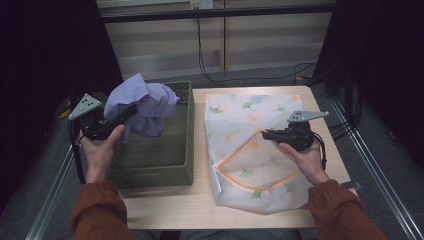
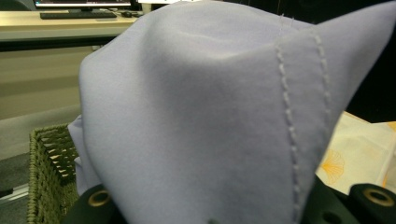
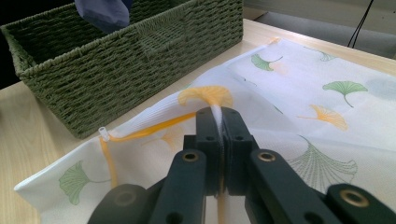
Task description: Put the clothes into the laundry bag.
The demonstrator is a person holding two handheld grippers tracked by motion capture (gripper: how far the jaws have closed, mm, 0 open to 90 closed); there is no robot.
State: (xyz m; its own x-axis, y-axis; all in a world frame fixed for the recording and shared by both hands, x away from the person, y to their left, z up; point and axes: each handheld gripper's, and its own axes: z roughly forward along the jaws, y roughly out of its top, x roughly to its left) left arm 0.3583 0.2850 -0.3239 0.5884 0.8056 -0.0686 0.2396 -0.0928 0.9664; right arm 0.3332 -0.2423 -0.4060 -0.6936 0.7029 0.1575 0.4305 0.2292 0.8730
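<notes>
High view: we see the left gripper (image 1: 120,117) at the table's left, over the green woven basket (image 1: 150,165); its jaws are pinched tight on a lilac cloth (image 1: 142,102), which hangs bunched above the basket's far half, lifted clear of the basket floor as far as we can tell; the left hand (image 1: 100,152) wraps the gripper body from below. On the right, the right gripper (image 1: 267,134) sits over a white mesh laundry bag (image 1: 250,115) w/ ginkgo-leaf print; the bag lies flat on the wooden table (image 1: 165,205), just beside the basket; jaws closed on the bag's upper layer nr the orange zip edge (image 1: 250,182), pulling it up a bit.

Left gripper view: the lilac cloth (image 2: 196,121) is right in front of the lens, stitched hem running down its right side; basket corner (image 2: 49,158) at lower left, a bit of the bag (image 2: 359,154) at right; jaw tips are hidden under the fabric, so we read the grip from the cloth draping off them.

Right gripper view: the right gripper (image 3: 220,122) has both jaws pressed together w/ a thin fold of the bag (image 3: 299,88) between them, fabric tented up at that spot; orange zip edge (image 3: 154,125) runs off to the left; basket (image 3: 130,60) behind, cloth (image 3: 105,14) hanging above it.
</notes>
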